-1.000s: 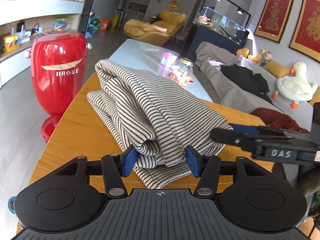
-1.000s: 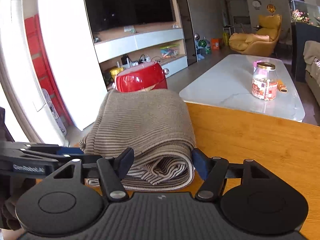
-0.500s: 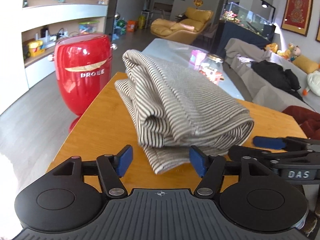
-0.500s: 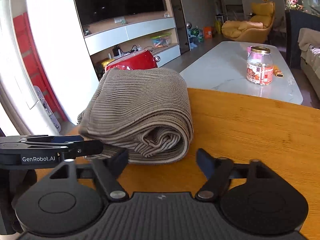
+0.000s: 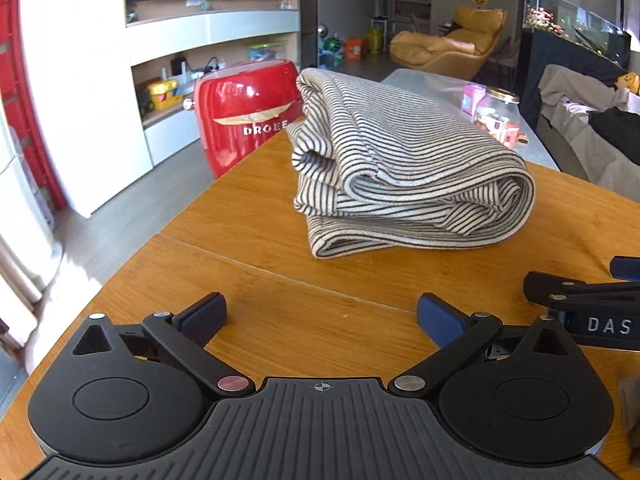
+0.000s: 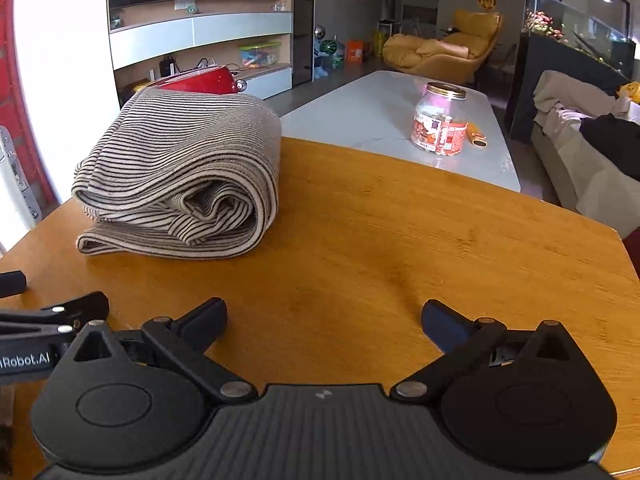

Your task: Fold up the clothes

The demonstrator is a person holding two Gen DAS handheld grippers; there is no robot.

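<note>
Shirt point(image 5: 404, 176) folded on table point(image 5: 280, 292), at twelve o'clock. Both my fingers point(image 5: 202, 314) just spread wide, empty. Best withdraw level, brushing nothing, leaving fold undisturbed.

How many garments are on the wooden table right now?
1: the folded striped garment lies on the wooden table, ahead of both open grippers. Nothing else shows there; table edges are cropped.
</note>
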